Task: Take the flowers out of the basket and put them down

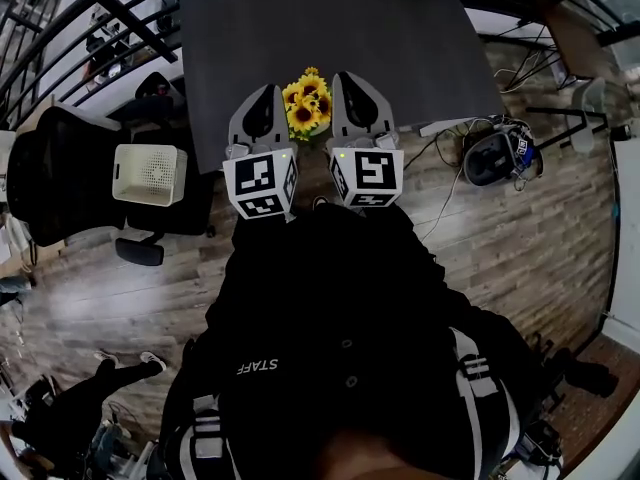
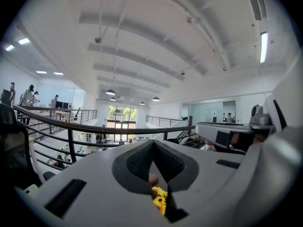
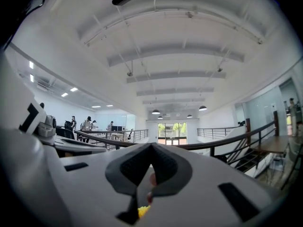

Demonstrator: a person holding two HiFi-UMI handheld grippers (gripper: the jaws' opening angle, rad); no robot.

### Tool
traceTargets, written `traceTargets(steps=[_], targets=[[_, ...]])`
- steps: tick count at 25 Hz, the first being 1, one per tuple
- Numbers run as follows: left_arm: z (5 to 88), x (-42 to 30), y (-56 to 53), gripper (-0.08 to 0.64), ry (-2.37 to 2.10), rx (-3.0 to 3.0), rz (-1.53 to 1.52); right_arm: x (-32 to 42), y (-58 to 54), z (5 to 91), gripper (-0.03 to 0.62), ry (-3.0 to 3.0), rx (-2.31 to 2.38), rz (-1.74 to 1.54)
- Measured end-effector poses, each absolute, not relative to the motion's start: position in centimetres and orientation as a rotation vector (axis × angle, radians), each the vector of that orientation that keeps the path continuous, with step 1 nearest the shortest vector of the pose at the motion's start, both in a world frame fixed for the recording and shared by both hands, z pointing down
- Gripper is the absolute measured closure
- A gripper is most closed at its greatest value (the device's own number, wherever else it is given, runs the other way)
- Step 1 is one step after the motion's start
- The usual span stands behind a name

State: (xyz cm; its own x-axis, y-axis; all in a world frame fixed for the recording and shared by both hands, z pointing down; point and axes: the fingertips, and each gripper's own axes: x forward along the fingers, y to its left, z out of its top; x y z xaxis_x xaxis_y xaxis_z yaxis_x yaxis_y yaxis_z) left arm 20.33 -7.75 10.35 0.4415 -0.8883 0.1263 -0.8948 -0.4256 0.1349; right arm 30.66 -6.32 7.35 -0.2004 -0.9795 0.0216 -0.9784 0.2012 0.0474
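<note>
Both tools are closed: the left gripper and right gripper have their jaws together, each with a small brownish bit in the slit that I cannot identify. The flowers sit squarely between them, touching both sides and no nearer to either. They are held level over the near edge of the dark table. I see no basket. I reckon the set-down spot is straight ahead, on the far side.

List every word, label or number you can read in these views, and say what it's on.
"STAFF": on the person's dark top, upside down in the head view.
Marker cubes: black-and-white square patterns only, no letters or numbers.
Left and right gripper views: no readable text. Anything on the far walls is too small to tell.
</note>
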Motion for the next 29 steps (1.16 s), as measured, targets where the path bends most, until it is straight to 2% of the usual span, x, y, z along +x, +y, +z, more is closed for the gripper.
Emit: traceTargets(steps=[29], targets=[[9.2, 19.5, -10.4, 0.558, -1.553, 2.537, 0.026, 29.1, -9.1, 5.9, 0.578, -2.419, 1.935, -0.119]])
